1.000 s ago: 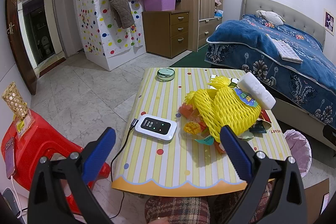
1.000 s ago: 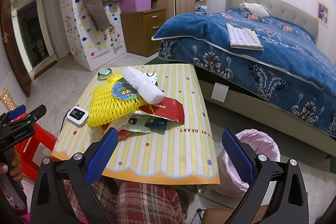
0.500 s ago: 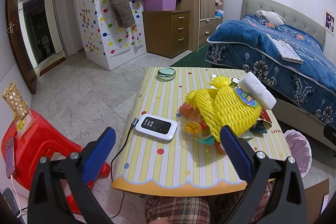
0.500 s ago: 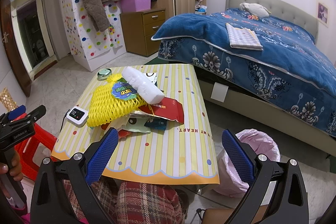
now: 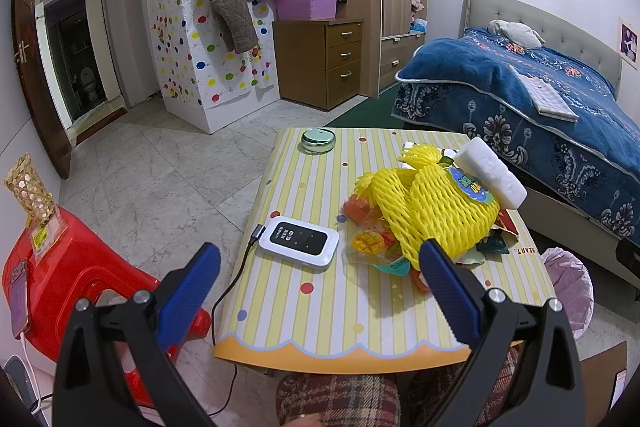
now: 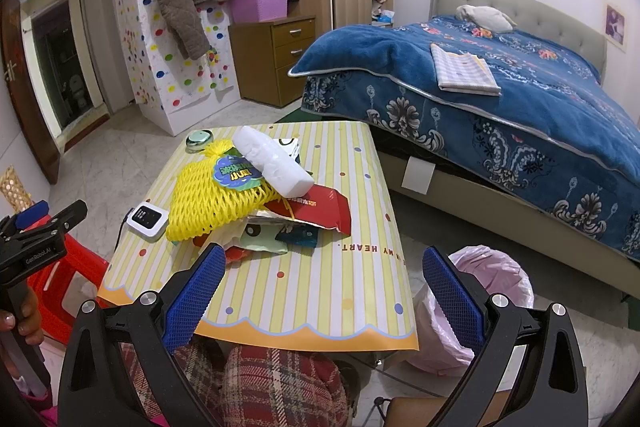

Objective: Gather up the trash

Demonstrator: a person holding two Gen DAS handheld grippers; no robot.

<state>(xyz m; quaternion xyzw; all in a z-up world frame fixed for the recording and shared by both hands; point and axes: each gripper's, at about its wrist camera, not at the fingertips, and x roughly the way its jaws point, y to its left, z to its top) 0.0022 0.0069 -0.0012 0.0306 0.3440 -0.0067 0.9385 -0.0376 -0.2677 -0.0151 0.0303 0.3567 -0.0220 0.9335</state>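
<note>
- The left gripper, with blue-padded black fingers, is spread wide and empty above the near edge of the yellow-striped low table.
- Just ahead of its right finger lies the trash: a yellow foam fruit net heaped over crumpled colourful wrappers, with a white foam block leaning on top.
- Between its fingers, further forward, sits a white pocket router with a black cable.
- The right gripper is equally wide open, holding nothing; the red snack wrapper lies ahead between its fingers.
- Beside its right finger, beyond the table's edge, stands a pink-bagged bin.
</note>
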